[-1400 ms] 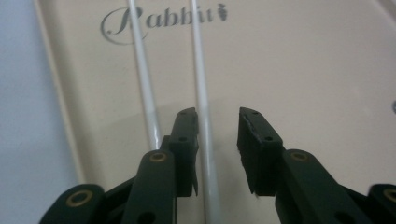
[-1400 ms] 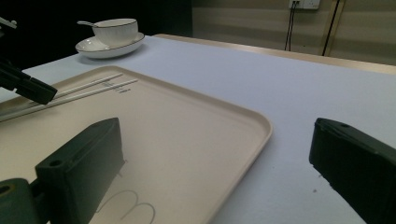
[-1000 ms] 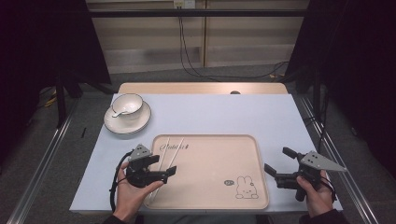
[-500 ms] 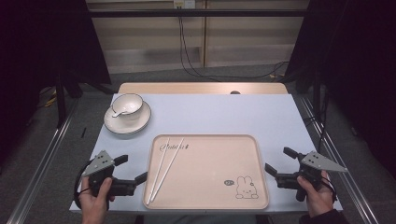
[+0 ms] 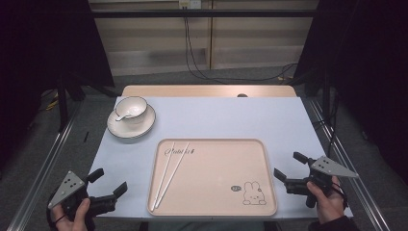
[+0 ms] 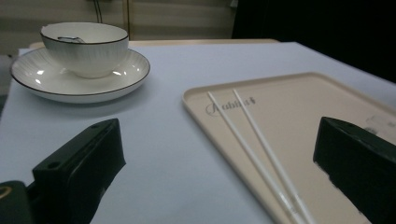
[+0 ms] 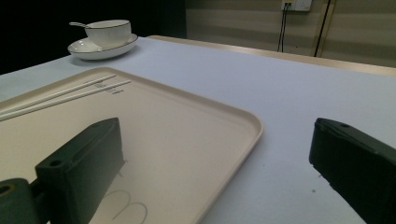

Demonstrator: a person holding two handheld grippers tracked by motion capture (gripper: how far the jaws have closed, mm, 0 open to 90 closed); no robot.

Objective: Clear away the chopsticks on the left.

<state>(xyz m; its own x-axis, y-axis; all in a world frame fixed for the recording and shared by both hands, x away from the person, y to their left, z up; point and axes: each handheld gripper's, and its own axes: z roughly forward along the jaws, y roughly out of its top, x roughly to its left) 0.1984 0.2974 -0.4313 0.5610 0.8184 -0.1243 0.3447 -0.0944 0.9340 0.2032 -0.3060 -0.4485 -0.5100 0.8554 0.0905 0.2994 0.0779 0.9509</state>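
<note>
Chopsticks point(image 5: 171, 171) lie on the tray point(image 5: 269, 192). Left gripper point(image 5: 108, 184) has just been opening, empty; right gripper point(image 5: 290, 164) released, empty. Best kept clear of the chopsticks.

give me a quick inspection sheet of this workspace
surface: pale blue table top, wooden strip along its far edge
job's things: two white chopsticks lying side by side at the left of the beige tray
clutter: bowl with spoon, on a saucer, far left
grippers: left claw open, off the tray's left edge, holding nothing; right claw open, at the tray's right edge, holding nothing
cables: black ones down the back wall to the floor
surroundings: dark curtains at both sides
</note>
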